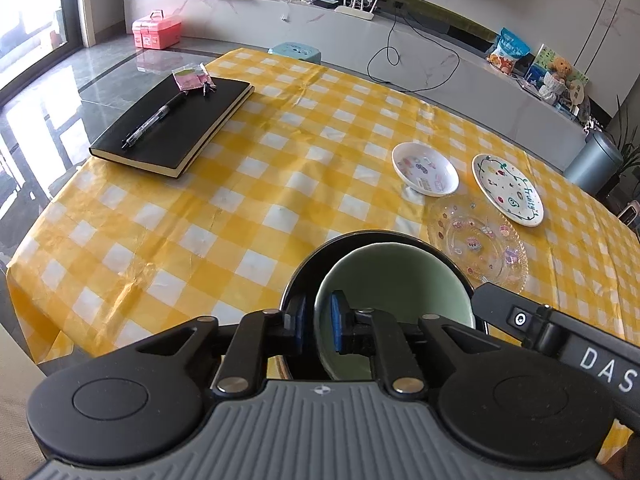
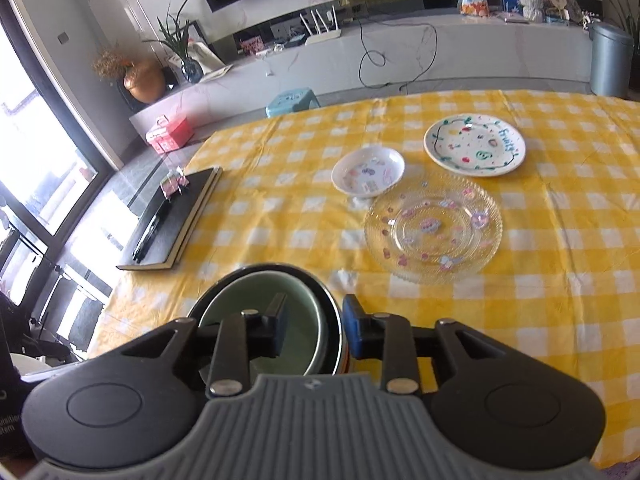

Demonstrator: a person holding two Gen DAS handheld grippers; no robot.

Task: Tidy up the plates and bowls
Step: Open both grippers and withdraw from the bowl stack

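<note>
Pale green ceramic bowl [image 1: 400,280], nested in black bowl [image 2: 276,270], sits directly under both grippers; left gripper [image 1: 318,326] straddles rims narrowly, pads apparently clear; right gripper [image 2: 316,330] likewise, slightly wider.

On my table's yellow checked cloth [image 1: 280,168], toward its far left corner: one black notebook [image 1: 176,120], bearing a pen [image 1: 154,120] and a pink packet [image 1: 188,78]. Beyond the table's far edge: a blue stool [image 2: 292,100], a pink box [image 1: 156,29] on the floor, a white router [image 1: 356,2], a grey bin [image 2: 610,60].
</note>
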